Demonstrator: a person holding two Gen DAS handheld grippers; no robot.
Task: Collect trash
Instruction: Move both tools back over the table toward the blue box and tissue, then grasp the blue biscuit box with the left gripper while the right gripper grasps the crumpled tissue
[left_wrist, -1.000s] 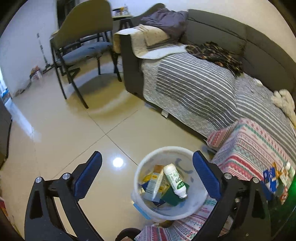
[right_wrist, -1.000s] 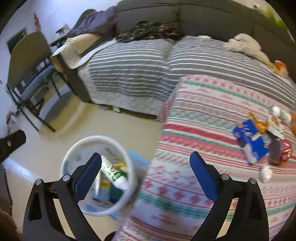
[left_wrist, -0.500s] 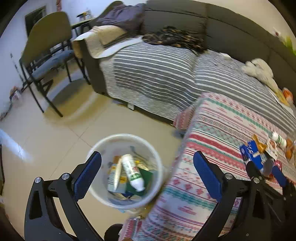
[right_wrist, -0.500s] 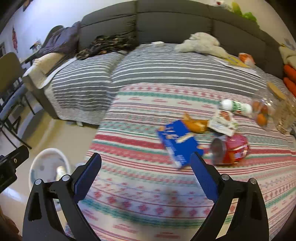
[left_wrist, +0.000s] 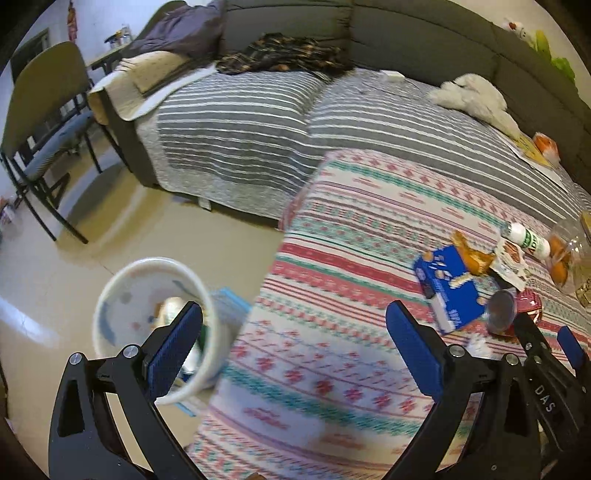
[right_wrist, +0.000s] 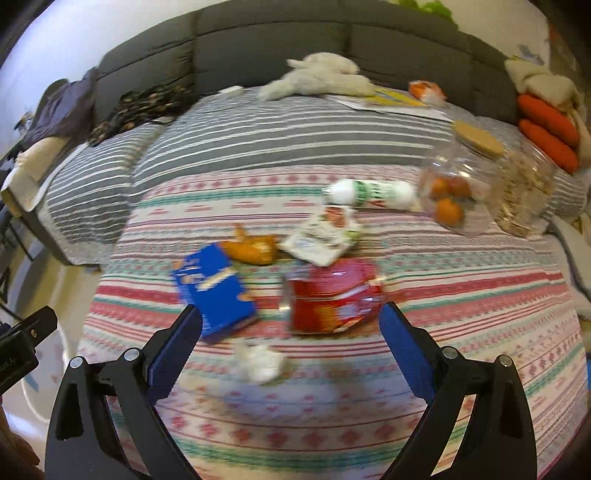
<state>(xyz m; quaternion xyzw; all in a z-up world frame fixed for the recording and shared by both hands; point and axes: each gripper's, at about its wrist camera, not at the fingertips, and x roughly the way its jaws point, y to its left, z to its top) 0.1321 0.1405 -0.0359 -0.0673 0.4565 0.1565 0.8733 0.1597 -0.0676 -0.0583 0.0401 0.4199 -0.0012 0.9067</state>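
Striped bedding now fills both views, since both grippers swing off the bin on the floor, so the right gripper, jaws wide and empty like the left gripper, faces the box, can and wad for another pickup.

The contents of the white bin are smeared by blur and partly covered by the left gripper. In the right wrist view, the red can, the blue box and the crumpled white wad are blurred, so no print can be read. The bin is almost wholly cut off at the left edge there.
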